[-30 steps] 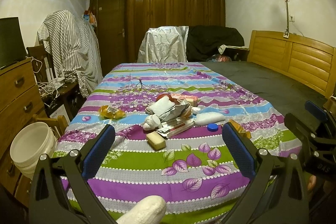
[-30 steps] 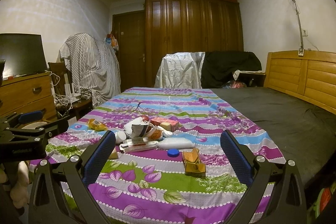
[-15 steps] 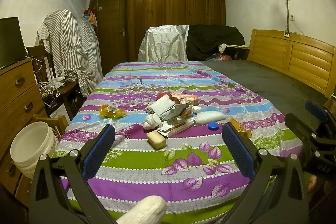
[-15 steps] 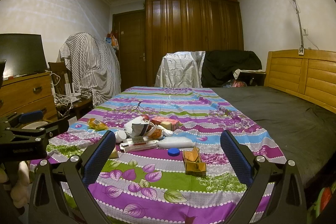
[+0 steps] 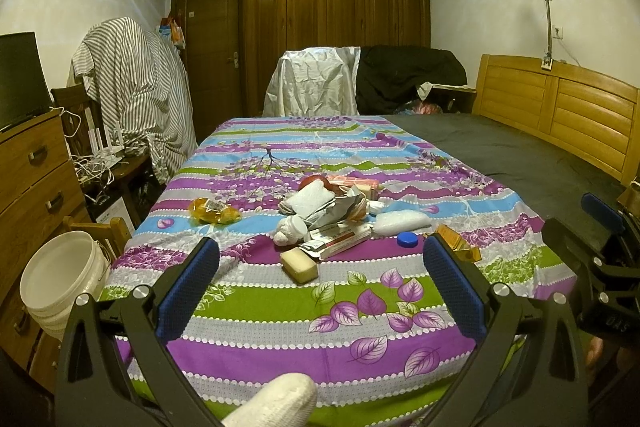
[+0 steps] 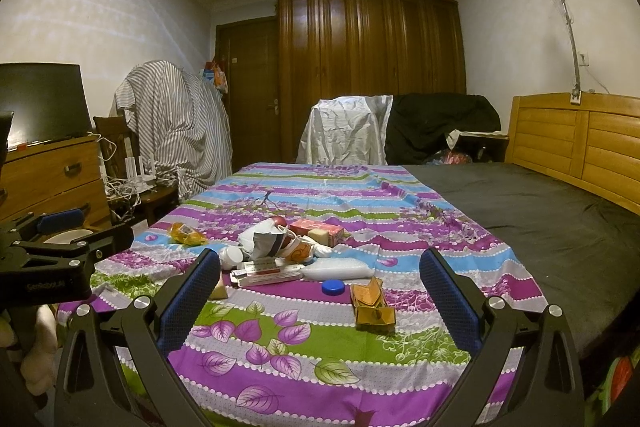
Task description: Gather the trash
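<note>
A bed covered by a striped floral sheet [image 5: 280, 307] holds a pile of trash [image 5: 332, 215] at its middle; a blue cap [image 6: 333, 287] and a gold wrapper [image 6: 372, 305] lie nearby. The left gripper [image 5: 320, 279] and right gripper [image 6: 320, 287] hover short of the pile, jaws wide apart, holding nothing; a white bucket [image 5: 60, 279] stands left of the bed.

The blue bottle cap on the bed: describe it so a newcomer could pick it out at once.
Start at the striped floral sheet covering the bed's left half, then find the trash pile at its middle. On the pile's near edge, just in front of the white plastic packet and left of the gold carton, lies the blue bottle cap: the only small, round, solid-blue item there.
</note>
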`<state>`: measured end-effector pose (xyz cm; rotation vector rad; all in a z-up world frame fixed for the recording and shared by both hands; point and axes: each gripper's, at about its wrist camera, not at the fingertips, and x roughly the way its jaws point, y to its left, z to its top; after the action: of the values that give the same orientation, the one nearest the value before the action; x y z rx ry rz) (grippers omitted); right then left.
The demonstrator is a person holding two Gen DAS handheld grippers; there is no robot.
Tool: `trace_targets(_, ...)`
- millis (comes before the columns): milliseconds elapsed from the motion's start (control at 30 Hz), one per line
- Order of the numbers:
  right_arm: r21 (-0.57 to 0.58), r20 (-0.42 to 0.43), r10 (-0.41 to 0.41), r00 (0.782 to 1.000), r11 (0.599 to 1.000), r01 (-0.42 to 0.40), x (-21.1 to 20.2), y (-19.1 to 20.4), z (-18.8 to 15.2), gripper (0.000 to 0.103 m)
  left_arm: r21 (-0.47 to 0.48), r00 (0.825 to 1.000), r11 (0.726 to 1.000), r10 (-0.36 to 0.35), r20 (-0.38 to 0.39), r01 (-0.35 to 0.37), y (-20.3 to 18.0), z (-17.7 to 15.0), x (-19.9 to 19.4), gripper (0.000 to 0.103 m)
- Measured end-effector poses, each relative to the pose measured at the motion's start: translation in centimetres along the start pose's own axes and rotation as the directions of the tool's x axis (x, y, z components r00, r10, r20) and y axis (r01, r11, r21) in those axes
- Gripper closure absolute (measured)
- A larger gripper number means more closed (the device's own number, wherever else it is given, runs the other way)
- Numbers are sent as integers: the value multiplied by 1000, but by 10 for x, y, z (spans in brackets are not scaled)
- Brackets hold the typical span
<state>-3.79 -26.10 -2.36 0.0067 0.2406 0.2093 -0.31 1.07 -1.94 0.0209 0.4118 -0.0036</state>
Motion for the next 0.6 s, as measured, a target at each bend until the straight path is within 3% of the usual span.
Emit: trace_targets(600, -1, -4, 1, 1000, 1000, -1, 0, 3, -4, 4, -1, 1000, 1000, 2, -8, -2, 7, -8, 2, 5)
